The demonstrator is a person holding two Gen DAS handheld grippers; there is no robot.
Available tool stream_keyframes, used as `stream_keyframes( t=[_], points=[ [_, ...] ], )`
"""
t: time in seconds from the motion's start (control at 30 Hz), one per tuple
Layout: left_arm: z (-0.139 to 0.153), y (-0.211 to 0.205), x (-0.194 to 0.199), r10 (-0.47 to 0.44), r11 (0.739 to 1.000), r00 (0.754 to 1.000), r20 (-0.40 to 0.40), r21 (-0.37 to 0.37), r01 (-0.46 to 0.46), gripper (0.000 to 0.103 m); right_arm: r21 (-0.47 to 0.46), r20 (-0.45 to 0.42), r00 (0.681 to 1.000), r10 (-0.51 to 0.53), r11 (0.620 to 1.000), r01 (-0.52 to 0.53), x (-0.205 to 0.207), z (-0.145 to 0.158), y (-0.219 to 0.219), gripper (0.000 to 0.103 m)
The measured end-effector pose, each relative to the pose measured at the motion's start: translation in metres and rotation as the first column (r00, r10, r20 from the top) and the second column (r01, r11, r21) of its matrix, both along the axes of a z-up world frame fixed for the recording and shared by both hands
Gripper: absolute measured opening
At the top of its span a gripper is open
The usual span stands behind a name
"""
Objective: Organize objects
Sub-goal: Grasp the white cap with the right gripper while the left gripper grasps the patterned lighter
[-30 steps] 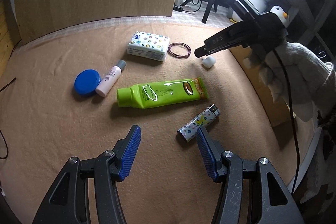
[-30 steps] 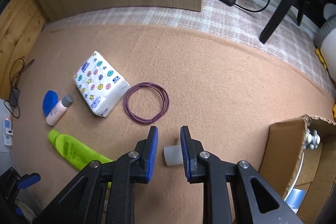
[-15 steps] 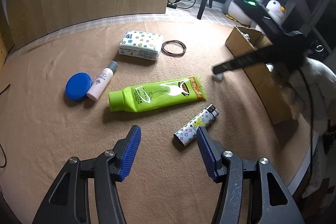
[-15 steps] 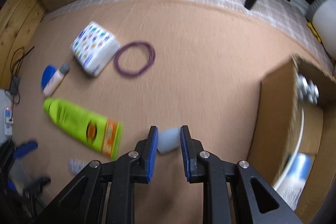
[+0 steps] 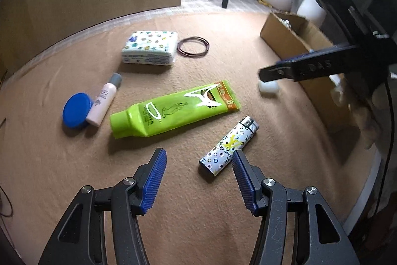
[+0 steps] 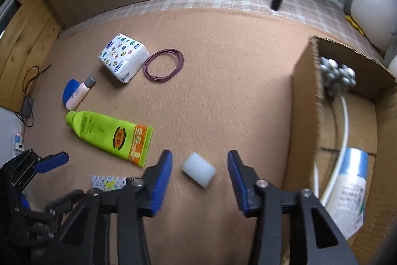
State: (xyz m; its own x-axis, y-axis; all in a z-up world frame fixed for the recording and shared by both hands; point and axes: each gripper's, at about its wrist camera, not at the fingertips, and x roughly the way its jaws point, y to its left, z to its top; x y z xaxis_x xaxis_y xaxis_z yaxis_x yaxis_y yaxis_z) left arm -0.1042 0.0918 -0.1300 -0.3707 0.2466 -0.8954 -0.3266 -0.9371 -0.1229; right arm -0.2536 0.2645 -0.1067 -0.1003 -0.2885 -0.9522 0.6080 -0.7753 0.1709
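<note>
A small white cylinder [image 6: 199, 170] sits between the fingers of my right gripper [image 6: 199, 158], whose jaws are opening; neither pad touches it. In the left wrist view the cylinder [image 5: 267, 87] shows just under that gripper [image 5: 268, 72], beside the cardboard box [image 5: 285, 39]. My left gripper [image 5: 198, 154] is open low over the tan mat, with the near end of a patterned lighter [image 5: 229, 144] by its right finger. A green tube [image 5: 173, 113] lies just beyond.
A patterned tissue pack [image 5: 148, 47], a purple wire ring [image 5: 193, 46], a pink bottle [image 5: 104, 103] and a blue lid [image 5: 75, 111] lie farther back on the mat. The cardboard box [image 6: 300, 101] holds a white bottle [image 6: 352, 188], a white tube and silver beads.
My right gripper carried the white cylinder from beside the purple ring to a spot next to the box, then its jaws spread off it. The left gripper crept closer to the lighter.
</note>
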Motion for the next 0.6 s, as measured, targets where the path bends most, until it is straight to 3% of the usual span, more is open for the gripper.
stream_keyframes(
  t=[0.17, 0.4, 0.47, 0.6],
  points=[
    [-0.003, 0.006, -0.004, -0.019, 1.000, 1.000, 0.011, 0.011, 0.019, 0.059, 0.008, 0.039, 0.999, 0.005, 1.000, -0.005, 0.003, -0.021, -0.011, 0.043],
    [-0.005, 0.018, -0.002, -0.100, 0.994, 0.995, -0.009, -0.039, 0.100, 0.061, -0.065, 0.117, 0.993, 0.032, 0.998, -0.024, 0.027, -0.014, 0.012, 0.043],
    [-0.007, 0.024, -0.004, -0.133, 0.990, 0.991, -0.001, -0.049, 0.133, 0.066, -0.081, 0.114, 0.993, 0.025, 0.997, -0.016, 0.033, -0.010, 0.019, 0.043],
    [-0.016, 0.038, -0.009, -0.194, 0.977, 0.981, 0.007, -0.089, 0.194, 0.066, -0.044, 0.043, 0.999, 0.023, 0.999, -0.021, 0.041, -0.005, 0.023, 0.043]
  ],
)
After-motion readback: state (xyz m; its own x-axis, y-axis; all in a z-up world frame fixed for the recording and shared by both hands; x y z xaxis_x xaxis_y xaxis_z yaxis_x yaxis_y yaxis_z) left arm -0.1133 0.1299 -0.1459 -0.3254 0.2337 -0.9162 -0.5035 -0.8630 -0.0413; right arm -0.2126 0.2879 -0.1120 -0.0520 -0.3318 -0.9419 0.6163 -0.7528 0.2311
